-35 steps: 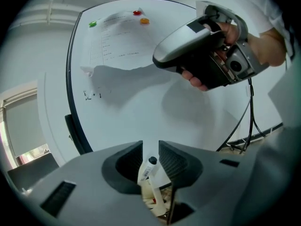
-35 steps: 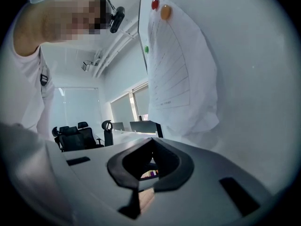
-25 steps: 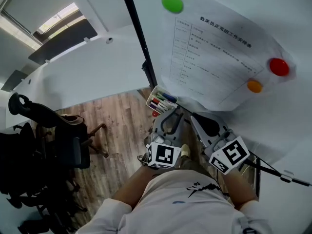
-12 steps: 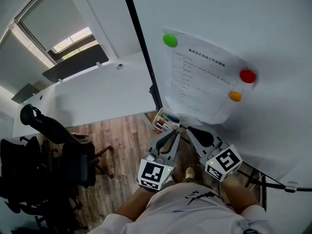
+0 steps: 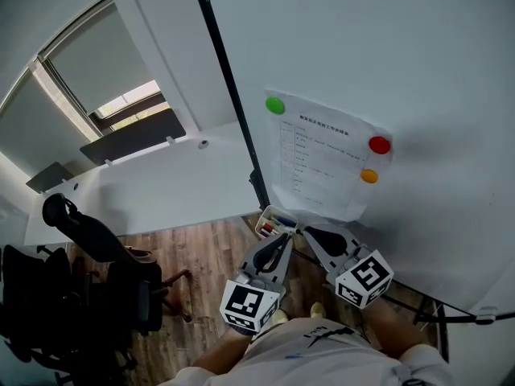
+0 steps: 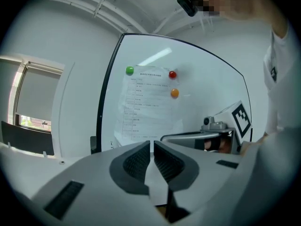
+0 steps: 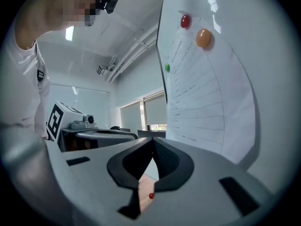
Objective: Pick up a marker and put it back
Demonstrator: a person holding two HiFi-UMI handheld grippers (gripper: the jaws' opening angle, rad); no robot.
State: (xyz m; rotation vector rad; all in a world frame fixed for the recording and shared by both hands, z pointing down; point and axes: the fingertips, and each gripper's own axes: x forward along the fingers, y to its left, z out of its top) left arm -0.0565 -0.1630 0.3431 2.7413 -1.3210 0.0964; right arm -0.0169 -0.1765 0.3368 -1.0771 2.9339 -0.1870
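Observation:
A small white marker tray [image 5: 276, 222] hangs at the whiteboard's lower left corner with several coloured markers [image 5: 282, 221] in it. My left gripper [image 5: 282, 239] points at the board just below the tray. Its jaws have just been closing and now stand a narrow slit apart [image 6: 151, 145] with nothing between them. Beside it on the right, my right gripper [image 5: 309, 232] has its tips together [image 7: 153, 142] and holds nothing. Neither gripper touches the tray or a marker. Each gripper view shows the other gripper alongside.
A printed sheet [image 5: 322, 163] is pinned to the whiteboard [image 5: 418, 71] by green [image 5: 275, 104], red [image 5: 379, 145] and orange [image 5: 369, 175] magnets. The board's black frame [image 5: 229, 95] runs down the left. An office chair [image 5: 96, 256] stands on the wooden floor [image 5: 209, 248] at lower left.
Both grippers have risen in front of the board and the head view has tilted up. The left jaws, wide apart a second ago, have closed to a slit.

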